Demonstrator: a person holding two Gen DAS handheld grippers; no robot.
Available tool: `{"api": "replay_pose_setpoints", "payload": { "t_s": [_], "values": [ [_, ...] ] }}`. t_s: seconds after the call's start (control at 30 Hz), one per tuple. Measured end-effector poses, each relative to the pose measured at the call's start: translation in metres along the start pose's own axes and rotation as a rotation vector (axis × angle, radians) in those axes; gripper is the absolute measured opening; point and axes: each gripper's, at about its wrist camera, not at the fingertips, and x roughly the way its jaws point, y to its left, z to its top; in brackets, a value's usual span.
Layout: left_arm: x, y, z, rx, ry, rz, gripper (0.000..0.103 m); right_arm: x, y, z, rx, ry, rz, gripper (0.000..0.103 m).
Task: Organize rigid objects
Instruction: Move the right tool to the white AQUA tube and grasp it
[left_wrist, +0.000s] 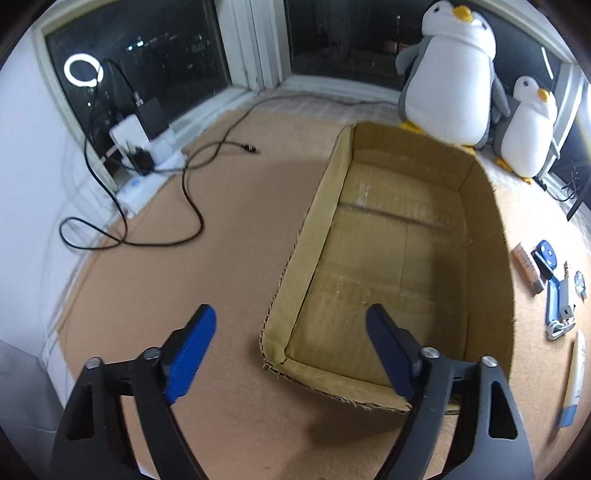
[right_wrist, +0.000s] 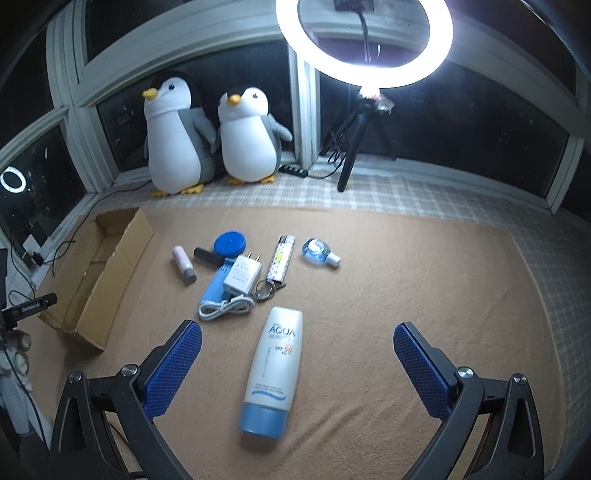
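- The right gripper (right_wrist: 297, 354) hangs with jaws wide, nothing held; the sunscreen tube (right_wrist: 271, 373) lies on the mat between them, untouched.
- The small items cluster at twelve o'clock; the cardboard box (right_wrist: 98, 280) at ten.
- The left gripper (left_wrist: 291, 332) gapes empty over the box's (left_wrist: 491, 236) near left corner.

We see the cardboard box (left_wrist: 399, 258) open-topped, its floor bare. Right of it, small items crowd the mat (right_wrist: 406, 277): sunscreen tube (right_wrist: 273, 369), charger (right_wrist: 242, 277), lighter (right_wrist: 282, 256). Beyond those the mat lies open; a tripod (right_wrist: 351, 147) and plush penguins (right_wrist: 207, 136) line the window ledge.
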Motion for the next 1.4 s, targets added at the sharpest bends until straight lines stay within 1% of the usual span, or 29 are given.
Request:
{"api": "replay_pose_setpoints", "payload": {
  "t_s": [0.13, 0.2, 0.33, 0.4, 0.47, 0.63, 0.7, 0.87, 0.93, 1.0, 1.03, 1.13, 1.27, 1.4],
  "values": [
    [0.01, -0.002, -0.001, 0.008, 0.027, -0.009, 0.07, 0.019, 0.008, -0.008, -0.014, 0.057, 0.017, 0.103],
    [0.013, -0.003, -0.001, 0.012, 0.032, -0.013, 0.063, 0.029, 0.013, -0.013, -0.027, 0.088, 0.022, 0.103],
    [0.021, -0.006, -0.001, 0.016, 0.049, -0.027, 0.055, 0.048, 0.022, -0.023, -0.057, 0.145, 0.019, 0.102],
    [0.025, -0.006, -0.001, 0.018, 0.055, -0.033, 0.049, 0.054, 0.023, -0.026, -0.065, 0.169, 0.018, 0.102],
    [0.027, -0.006, -0.001, 0.021, 0.061, -0.037, 0.046, 0.062, 0.024, -0.029, -0.073, 0.196, 0.01, 0.101],
    [0.031, -0.005, -0.001, 0.022, 0.066, -0.036, 0.043, 0.078, 0.023, -0.035, -0.085, 0.26, -0.01, 0.096],
    [0.034, -0.004, -0.002, 0.02, 0.072, -0.035, 0.041, 0.084, 0.023, -0.038, -0.092, 0.283, -0.017, 0.09],
    [0.038, -0.004, -0.004, 0.025, 0.076, -0.036, 0.04, 0.094, 0.024, -0.045, -0.108, 0.321, -0.019, 0.085],
    [0.039, -0.004, -0.004, 0.025, 0.077, -0.036, 0.04, 0.098, 0.024, -0.046, -0.111, 0.333, -0.02, 0.079],
    [0.04, -0.003, -0.004, 0.023, 0.08, -0.038, 0.04, 0.102, 0.025, -0.047, -0.116, 0.351, -0.023, 0.065],
    [0.041, -0.002, -0.004, 0.023, 0.08, -0.038, 0.039, 0.105, 0.025, -0.047, -0.117, 0.36, -0.02, 0.062],
    [0.042, -0.002, -0.004, 0.023, 0.08, -0.039, 0.039, 0.108, 0.024, -0.046, -0.115, 0.368, -0.009, 0.059],
    [0.043, -0.002, -0.005, 0.019, 0.081, -0.042, 0.039, 0.108, 0.026, -0.045, -0.121, 0.367, 0.009, 0.047],
    [0.044, -0.001, -0.005, 0.017, 0.081, -0.045, 0.037, 0.109, 0.023, -0.044, -0.104, 0.358, 0.017, 0.045]
  ]
}}
